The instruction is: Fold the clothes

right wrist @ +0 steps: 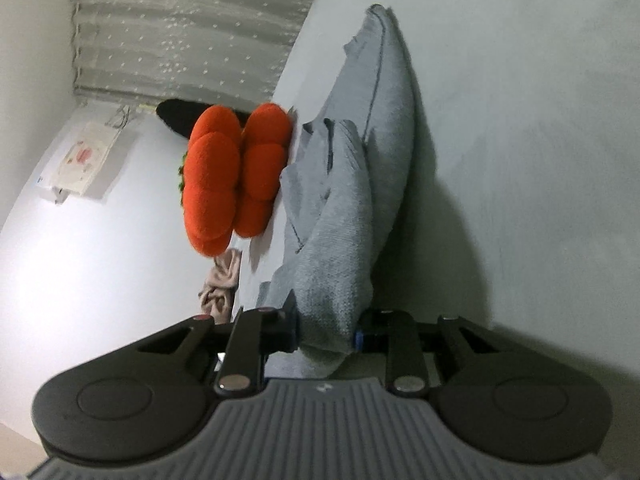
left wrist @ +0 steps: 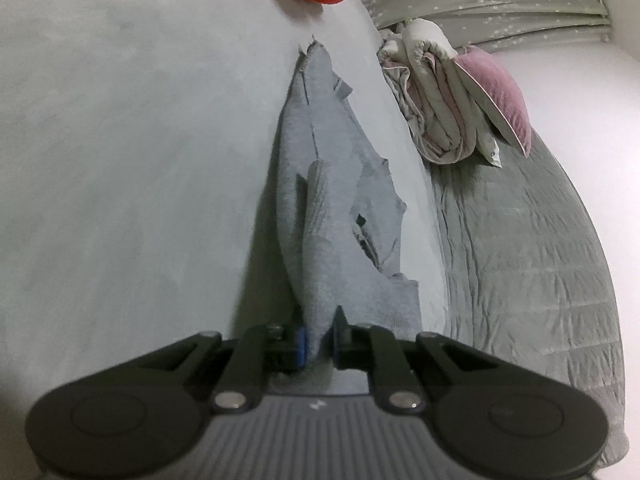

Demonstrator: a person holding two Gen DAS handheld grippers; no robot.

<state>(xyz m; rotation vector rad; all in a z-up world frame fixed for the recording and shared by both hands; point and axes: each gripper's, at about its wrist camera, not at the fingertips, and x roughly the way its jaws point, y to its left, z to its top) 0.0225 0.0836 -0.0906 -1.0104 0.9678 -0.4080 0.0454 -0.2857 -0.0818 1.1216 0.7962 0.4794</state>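
Observation:
A grey knit garment (left wrist: 320, 184) is stretched over the pale bed sheet (left wrist: 132, 152), with folds and a dark label showing along it. My left gripper (left wrist: 318, 346) is shut on one end of it, the cloth pinched between the blue-padded fingers. In the right wrist view the same grey garment (right wrist: 356, 184) runs away from me, bunched and lifted. My right gripper (right wrist: 326, 334) is shut on a thick fold of it. Each gripper holds an opposite end.
An orange plush cushion (right wrist: 236, 176) lies at the bed's edge by the garment. A rolled duvet (left wrist: 436, 100) and a pink pillow (left wrist: 500, 92) sit on a grey quilted cover (left wrist: 532, 264). A starred curtain (right wrist: 184, 28) hangs behind. Beige cloth (right wrist: 220, 284) lies below the cushion.

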